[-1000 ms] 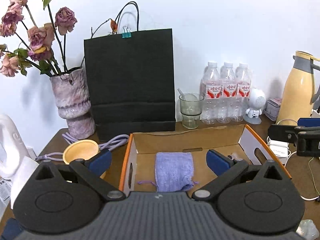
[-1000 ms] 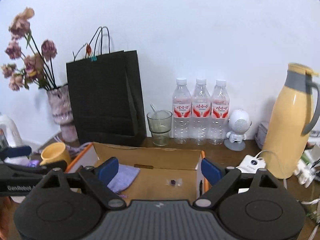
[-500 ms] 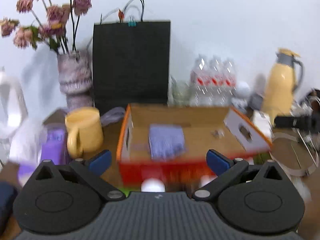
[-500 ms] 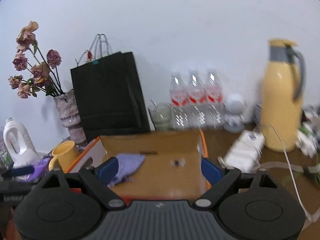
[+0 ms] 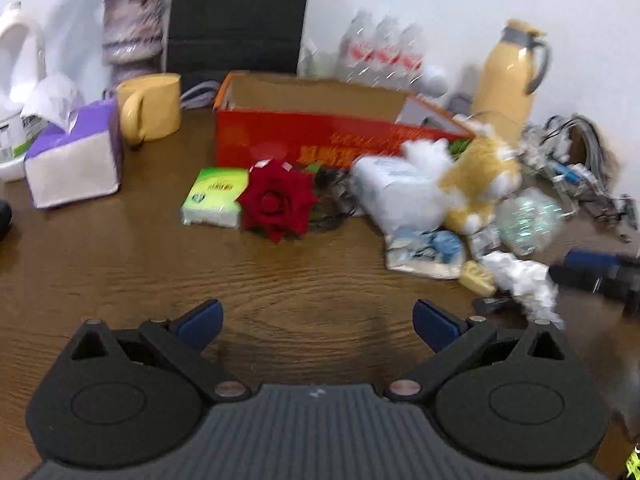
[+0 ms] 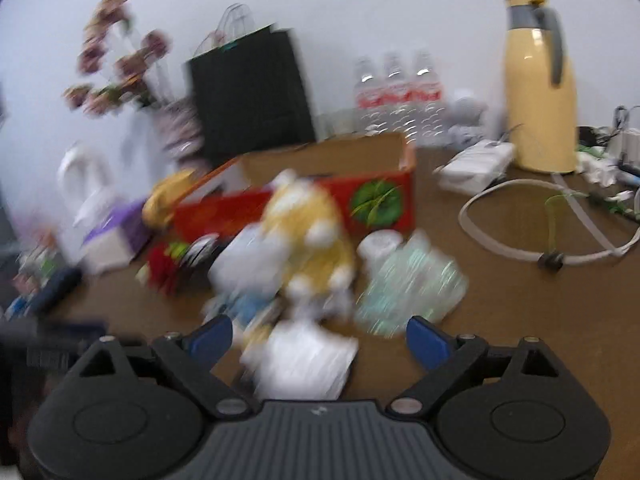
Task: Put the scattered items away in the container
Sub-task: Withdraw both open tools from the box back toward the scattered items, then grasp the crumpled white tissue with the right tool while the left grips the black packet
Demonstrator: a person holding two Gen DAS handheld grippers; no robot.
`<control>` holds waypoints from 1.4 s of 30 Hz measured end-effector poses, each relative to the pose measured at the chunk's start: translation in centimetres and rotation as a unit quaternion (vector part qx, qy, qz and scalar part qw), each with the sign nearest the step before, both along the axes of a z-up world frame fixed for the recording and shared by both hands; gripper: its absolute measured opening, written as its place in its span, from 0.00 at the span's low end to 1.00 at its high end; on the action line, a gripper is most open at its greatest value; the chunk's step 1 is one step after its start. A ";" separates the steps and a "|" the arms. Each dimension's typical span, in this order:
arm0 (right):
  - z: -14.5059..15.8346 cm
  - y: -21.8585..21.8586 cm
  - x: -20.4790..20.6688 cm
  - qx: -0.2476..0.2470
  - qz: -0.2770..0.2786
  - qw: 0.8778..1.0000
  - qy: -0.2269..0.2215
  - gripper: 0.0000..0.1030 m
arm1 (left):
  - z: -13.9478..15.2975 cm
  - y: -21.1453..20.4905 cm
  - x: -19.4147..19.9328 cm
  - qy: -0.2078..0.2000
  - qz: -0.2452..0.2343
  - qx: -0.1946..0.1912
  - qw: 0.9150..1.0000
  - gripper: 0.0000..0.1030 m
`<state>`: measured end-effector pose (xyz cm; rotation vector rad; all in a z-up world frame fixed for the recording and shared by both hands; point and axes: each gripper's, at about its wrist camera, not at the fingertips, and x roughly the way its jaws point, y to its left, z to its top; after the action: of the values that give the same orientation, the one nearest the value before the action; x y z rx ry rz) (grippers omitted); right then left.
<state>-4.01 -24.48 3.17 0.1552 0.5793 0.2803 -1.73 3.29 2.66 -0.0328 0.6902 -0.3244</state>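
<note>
Standing behind the clutter, the red box (image 5: 320,136) carries yellow lettering too blurred to read. Just in front of it lie a green tissue pack (image 5: 212,196), red rose (image 5: 276,200) and plush toy (image 5: 480,176). The left gripper (image 5: 316,318) and right gripper (image 6: 318,336) both gape wide, empty.

- Box (image 5: 320,136) at table (image 5: 160,272) rear-centre.
- Mug (image 5: 150,106) left of box; tissue box (image 5: 76,160) further left.
- Rose (image 5: 278,200), plush toy (image 5: 480,178) before box.

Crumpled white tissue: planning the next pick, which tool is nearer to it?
Right. The crumpled white tissue lies between the right tool fingers; the left tool sits off to its left.
</note>
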 end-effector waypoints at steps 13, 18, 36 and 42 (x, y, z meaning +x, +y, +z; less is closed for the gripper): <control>-0.9 0.9 -0.4 -0.032 0.010 0.999 0.008 0.70 | -0.1 -2.7 -1.5 -0.035 -0.066 0.010 0.997 1.00; -0.7 0.8 0.5 -0.025 0.024 0.999 0.011 0.65 | 0.1 -5.1 -2.0 -0.051 -0.150 0.000 0.987 0.96; 0.2 -3.4 0.1 0.023 -0.029 0.999 0.024 0.29 | -1.6 -12.3 1.4 -0.010 -0.270 0.033 0.962 0.51; -0.3 -0.9 -0.3 -0.014 0.007 1.000 0.023 0.56 | -1.8 -12.4 1.6 0.000 -0.251 0.038 0.967 0.32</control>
<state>-4.33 -25.35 2.84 0.1307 0.6305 0.2826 -0.10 -9.15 0.89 0.2189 0.7050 -0.7845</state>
